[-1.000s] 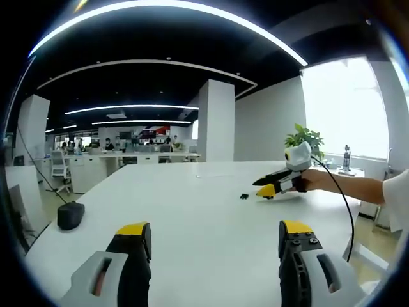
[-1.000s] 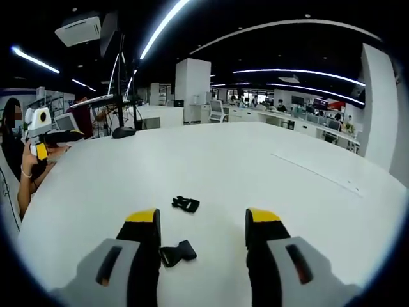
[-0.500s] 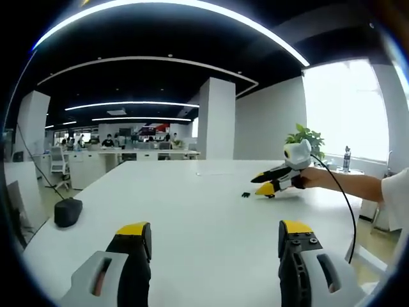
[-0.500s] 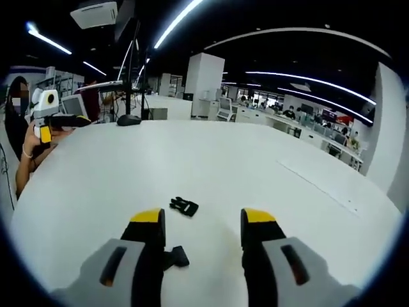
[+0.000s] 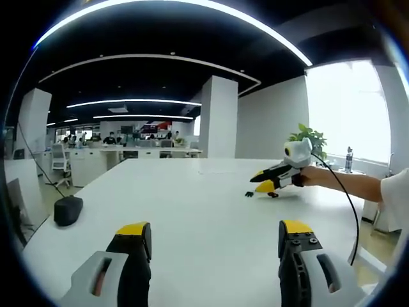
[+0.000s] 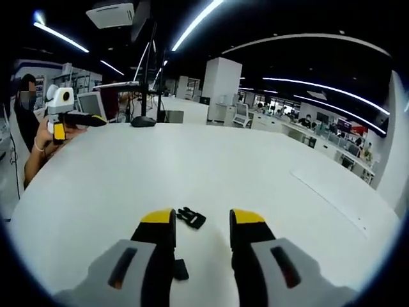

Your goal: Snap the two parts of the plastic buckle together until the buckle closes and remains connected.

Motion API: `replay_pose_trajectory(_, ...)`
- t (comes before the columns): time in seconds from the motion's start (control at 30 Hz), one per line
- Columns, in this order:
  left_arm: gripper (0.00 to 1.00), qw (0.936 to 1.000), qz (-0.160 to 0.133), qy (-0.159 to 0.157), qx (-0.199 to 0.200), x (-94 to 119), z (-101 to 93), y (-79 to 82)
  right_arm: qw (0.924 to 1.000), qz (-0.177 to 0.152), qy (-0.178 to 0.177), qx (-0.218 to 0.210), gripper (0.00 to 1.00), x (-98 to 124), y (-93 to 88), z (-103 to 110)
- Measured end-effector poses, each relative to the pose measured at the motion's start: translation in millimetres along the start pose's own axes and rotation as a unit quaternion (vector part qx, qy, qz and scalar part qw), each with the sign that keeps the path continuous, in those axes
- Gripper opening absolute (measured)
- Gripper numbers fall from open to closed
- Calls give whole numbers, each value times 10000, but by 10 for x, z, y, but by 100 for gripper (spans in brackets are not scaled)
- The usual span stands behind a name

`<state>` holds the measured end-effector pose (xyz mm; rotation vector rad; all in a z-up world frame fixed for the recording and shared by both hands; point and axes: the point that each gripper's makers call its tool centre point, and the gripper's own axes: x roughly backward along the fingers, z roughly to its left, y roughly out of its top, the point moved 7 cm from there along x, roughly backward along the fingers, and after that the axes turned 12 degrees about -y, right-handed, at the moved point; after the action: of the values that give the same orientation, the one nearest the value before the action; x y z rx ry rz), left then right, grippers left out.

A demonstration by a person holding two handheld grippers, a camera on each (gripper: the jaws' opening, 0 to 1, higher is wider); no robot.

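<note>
Pickup step. Right gripper [image 6: 201, 220] hovers low over white surface [image 6: 268, 173], jaws apart, empty. One buckle half [image 6: 192, 217] lies between its tips; other half [image 6: 180, 269] nearer, beside left jaw. Left gripper [image 5: 214, 231] open, idle, well apart. Next: close on a half.

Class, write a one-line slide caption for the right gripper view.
Right gripper open over two separate black buckle parts on the white table.

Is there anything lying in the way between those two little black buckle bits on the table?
Nothing visible. In the right gripper view, one buckle piece lies just ahead of the right gripper; the other piece sits between its jaws, bare white table between them.
</note>
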<state>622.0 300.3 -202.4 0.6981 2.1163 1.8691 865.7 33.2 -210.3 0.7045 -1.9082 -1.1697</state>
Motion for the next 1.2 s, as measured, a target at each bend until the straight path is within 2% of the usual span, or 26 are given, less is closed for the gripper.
replay_pose_trajectory(0.13,83,10000,-5,3,1,-5,7,7,9999,42,85,59,32,-17,-11,13)
replay_pose_trajectory(0.27,83,10000,1,6,19,-9,13,-2,9999,45,122,27,27,-38,-23,11)
replay_pose_trajectory(1.2,83,10000,23,3,89,-11,34,-38,9990,177,206,-366,17,-99,-118,88)
